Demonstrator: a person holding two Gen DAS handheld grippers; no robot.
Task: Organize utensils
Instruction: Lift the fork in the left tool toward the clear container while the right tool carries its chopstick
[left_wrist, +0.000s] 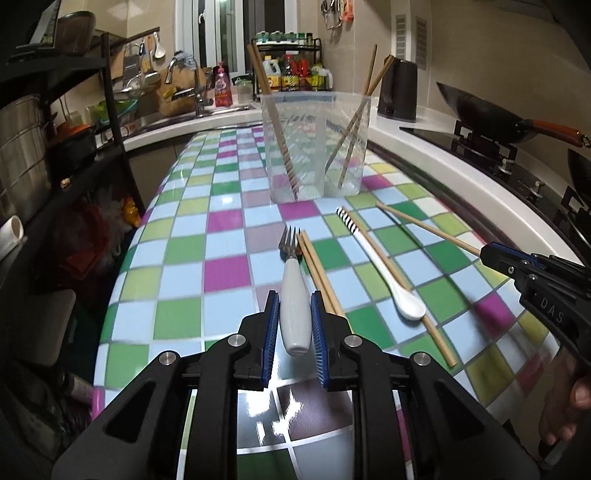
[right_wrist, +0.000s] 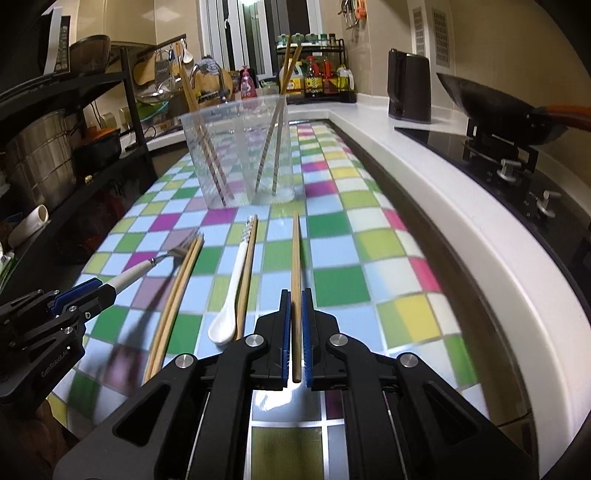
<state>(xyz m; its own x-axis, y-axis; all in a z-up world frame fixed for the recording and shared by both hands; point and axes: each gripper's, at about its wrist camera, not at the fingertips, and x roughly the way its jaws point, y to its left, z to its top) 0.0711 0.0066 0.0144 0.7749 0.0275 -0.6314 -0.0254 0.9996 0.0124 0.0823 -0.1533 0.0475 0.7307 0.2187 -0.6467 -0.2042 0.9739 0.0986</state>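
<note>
My left gripper is shut on the white handle of a fork, tines pointing away; it also shows in the right wrist view. My right gripper is shut on a single wooden chopstick, also visible in the left wrist view. A pair of chopsticks lies beside the fork. A white spoon and another chopstick lie between the grippers. A clear plastic container holding several chopsticks stands further back.
The checkered tabletop has a white counter along its right side. A stove with a wok and a dark kettle sit there. A black rack stands left, with a sink behind.
</note>
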